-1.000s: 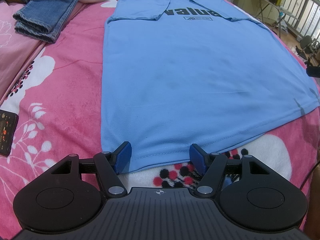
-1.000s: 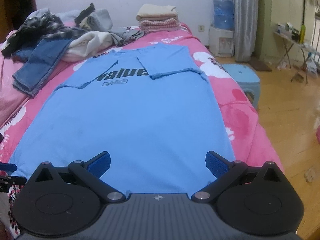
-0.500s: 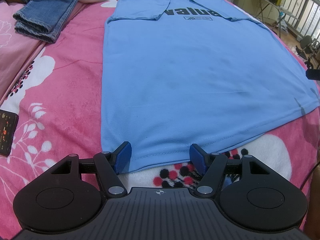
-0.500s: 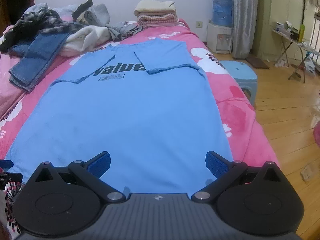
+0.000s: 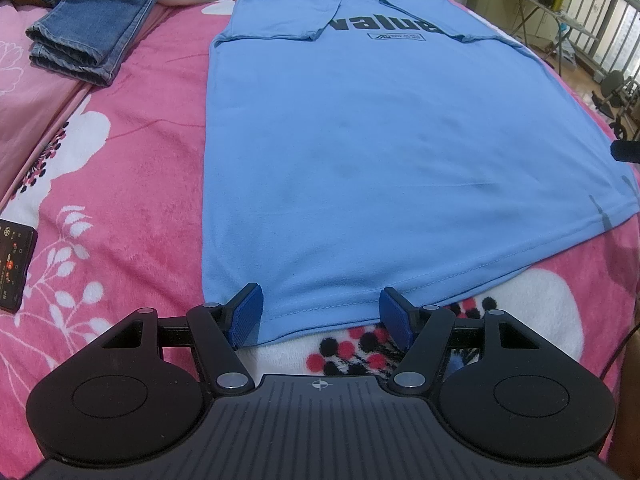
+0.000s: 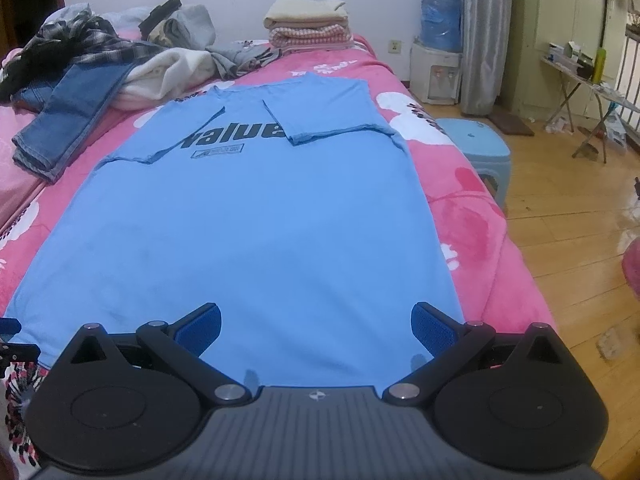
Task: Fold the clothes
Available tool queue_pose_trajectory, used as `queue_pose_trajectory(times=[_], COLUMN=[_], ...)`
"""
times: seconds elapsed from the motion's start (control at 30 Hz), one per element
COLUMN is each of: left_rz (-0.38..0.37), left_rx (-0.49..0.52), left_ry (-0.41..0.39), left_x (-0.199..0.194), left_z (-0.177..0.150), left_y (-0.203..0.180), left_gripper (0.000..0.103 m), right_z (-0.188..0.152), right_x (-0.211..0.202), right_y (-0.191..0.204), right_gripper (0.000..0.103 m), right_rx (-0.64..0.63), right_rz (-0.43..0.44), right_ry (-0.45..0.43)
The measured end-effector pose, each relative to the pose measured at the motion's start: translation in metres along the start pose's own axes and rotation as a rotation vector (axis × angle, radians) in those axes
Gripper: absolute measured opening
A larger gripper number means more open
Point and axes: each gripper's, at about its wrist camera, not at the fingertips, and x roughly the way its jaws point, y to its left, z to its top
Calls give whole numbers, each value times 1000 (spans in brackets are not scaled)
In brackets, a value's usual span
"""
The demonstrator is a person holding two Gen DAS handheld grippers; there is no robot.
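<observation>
T-shirt (image 5: 360, 152) lay flat on the pink bed (image 5: 120, 184), sleeves folded inward, ready for the next fold. Left claw (image 5: 320, 316) and right claw (image 6: 316, 328) waited released at its near hem corners, probably to lift it.

Blue T-shirt (image 5: 360, 152) flat on pink blanket (image 5: 132, 184), sleeves folded in; left gripper (image 5: 322, 316) open astride near hem; jeans (image 5: 96, 20) far left.
</observation>
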Motion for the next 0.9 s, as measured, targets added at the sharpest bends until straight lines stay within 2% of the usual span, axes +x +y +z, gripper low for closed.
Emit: queue_pose_trajectory(times=[0.63,0.9], left_rz=[1,2], left_rx=[1,1], left_ry=[0,0], left_x=[0,1], left_z=[0,0], left_y=[0,1], left_gripper=[65,65], right_z=[-1,-2], right_x=[1,2], right_y=[-3,1], right_gripper=[103,98], right_rx=[-4,-20], right_rz=[-15,-13], right_ry=[-5,-1])
